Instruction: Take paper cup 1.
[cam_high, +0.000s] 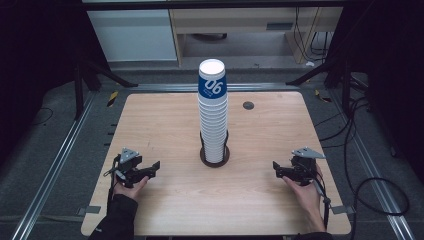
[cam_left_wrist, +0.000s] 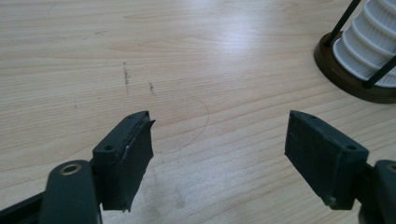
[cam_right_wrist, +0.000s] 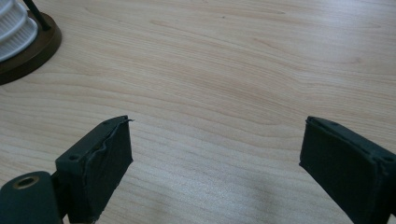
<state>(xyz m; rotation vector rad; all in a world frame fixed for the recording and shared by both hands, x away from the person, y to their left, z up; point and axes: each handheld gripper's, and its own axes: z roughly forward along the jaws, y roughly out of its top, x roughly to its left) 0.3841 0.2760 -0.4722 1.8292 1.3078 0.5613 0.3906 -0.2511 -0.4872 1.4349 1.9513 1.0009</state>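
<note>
Fingers (cam_left_wrist: 135, 149) of both grippers spread, empty; cup stack (cam_high: 213, 115) top reads "06".

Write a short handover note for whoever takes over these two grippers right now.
Left gripper: open, holding nothing, low over the wooden table at its near left.
Right gripper: open, holding nothing, low at the near right.
Cup stack: tall pile of white paper cups, blue-banded one on top, upright in a dark round holder at the table's centre, between the two grippers and apart from both.
Done: nothing visibly; no cup is off the stack.
Left: likely reaching in and taking cups off the stack.
</note>
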